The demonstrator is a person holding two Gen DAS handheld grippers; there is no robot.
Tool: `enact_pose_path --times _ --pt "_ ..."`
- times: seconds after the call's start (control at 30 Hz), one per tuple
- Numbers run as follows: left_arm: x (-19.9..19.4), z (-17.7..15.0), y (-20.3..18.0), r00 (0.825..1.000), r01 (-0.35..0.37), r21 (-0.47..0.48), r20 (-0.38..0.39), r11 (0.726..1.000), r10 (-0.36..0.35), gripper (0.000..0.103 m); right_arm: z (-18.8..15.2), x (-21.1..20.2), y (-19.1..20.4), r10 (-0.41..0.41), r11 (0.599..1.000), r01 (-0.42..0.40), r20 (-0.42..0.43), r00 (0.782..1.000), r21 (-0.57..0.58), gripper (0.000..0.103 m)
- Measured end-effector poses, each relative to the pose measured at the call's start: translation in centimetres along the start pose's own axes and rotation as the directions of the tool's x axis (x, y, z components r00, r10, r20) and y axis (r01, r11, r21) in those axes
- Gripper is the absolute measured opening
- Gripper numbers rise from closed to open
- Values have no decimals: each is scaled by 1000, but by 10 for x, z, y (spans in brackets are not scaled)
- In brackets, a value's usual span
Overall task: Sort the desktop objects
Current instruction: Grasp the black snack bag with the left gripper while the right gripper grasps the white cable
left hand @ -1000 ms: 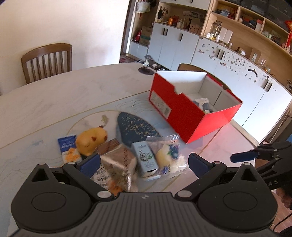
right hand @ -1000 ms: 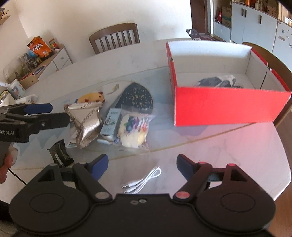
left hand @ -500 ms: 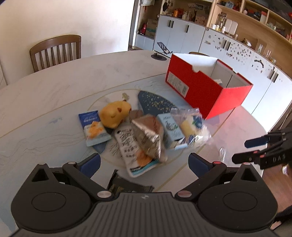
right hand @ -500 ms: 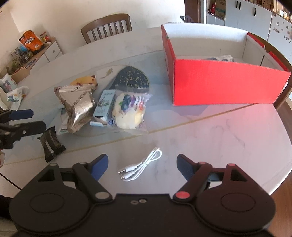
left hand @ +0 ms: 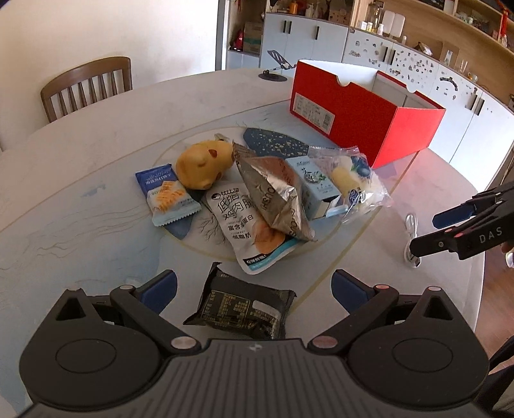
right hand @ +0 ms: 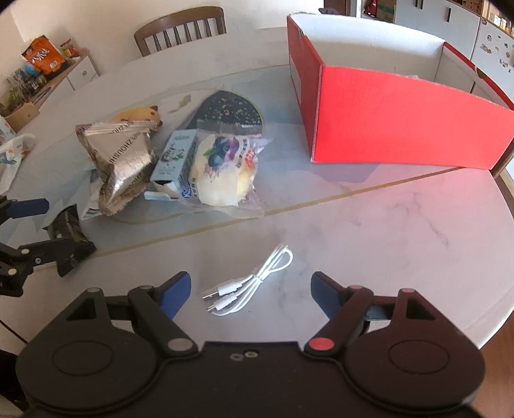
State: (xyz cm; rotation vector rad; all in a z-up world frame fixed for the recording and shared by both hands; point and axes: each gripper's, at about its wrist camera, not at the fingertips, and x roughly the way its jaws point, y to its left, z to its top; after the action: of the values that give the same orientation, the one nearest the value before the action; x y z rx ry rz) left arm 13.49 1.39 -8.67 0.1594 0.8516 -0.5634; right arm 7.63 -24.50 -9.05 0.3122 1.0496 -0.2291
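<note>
On the round marble table [right hand: 369, 225], both grippers have dropped lower, jaws apart: left gripper [left hand: 253, 286] over the black foil snack packet [left hand: 244, 308], right gripper [right hand: 250, 289] over the coiled white cable [right hand: 253, 283], ready to grab.

You are in a home dining room. Around the round marble table [left hand: 80, 135] you see a wooden chair [left hand: 86, 86] at its far side, white cabinets [left hand: 305, 38] beyond it, and open wooden shelves [left hand: 449, 19] of household oddments above those cabinets.

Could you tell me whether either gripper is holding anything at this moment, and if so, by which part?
Nothing is held. The left gripper stands open over the black snack packet; the right gripper stands open over the coiled white cable.
</note>
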Motion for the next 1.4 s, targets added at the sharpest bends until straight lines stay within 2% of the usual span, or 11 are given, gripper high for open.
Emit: enact_pose_path --times 0.4,0.53,0.67,0.8,0.97,1.07,1.13,1.2,1.4 --pt "11 -10 -4 1000 -12 64 -13 998 13 103 1 10 5 -34 999 34 -20 999 -7 73" --pt "12 -12 -3 1000 -20 72 -13 997 21 102 -1 11 9 -64 997 63 -11 998 -41 63" --pt "11 -14 -4 1000 -15 84 -3 996 16 101 -3 12 10 -85 995 84 -7 996 -62 59" --pt "12 -14 -6 1000 -10 90 -4 996 10 91 -5 11 10 -92 993 91 -4 996 -71 56" --pt "11 -16 -7 1000 -17 88 -6 996 18 84 -6 9 11 -94 993 94 -5 996 -71 48" --pt "10 -18 -6 1000 -24 83 -11 996 25 78 -4 9 12 -98 993 97 -8 995 -63 41" --pt "11 -19 -6 999 -38 82 -21 996 40 74 -4 7 10 -102 993 102 -8 995 -52 32" --pt "12 -20 -6 998 -45 75 -31 996 48 68 -4 6 6 -100 994 99 -12 995 -37 31" --pt "12 -20 -5 997 -53 47 -45 997 55 61 -5 7 3 -110 994 110 -14 994 -14 29"
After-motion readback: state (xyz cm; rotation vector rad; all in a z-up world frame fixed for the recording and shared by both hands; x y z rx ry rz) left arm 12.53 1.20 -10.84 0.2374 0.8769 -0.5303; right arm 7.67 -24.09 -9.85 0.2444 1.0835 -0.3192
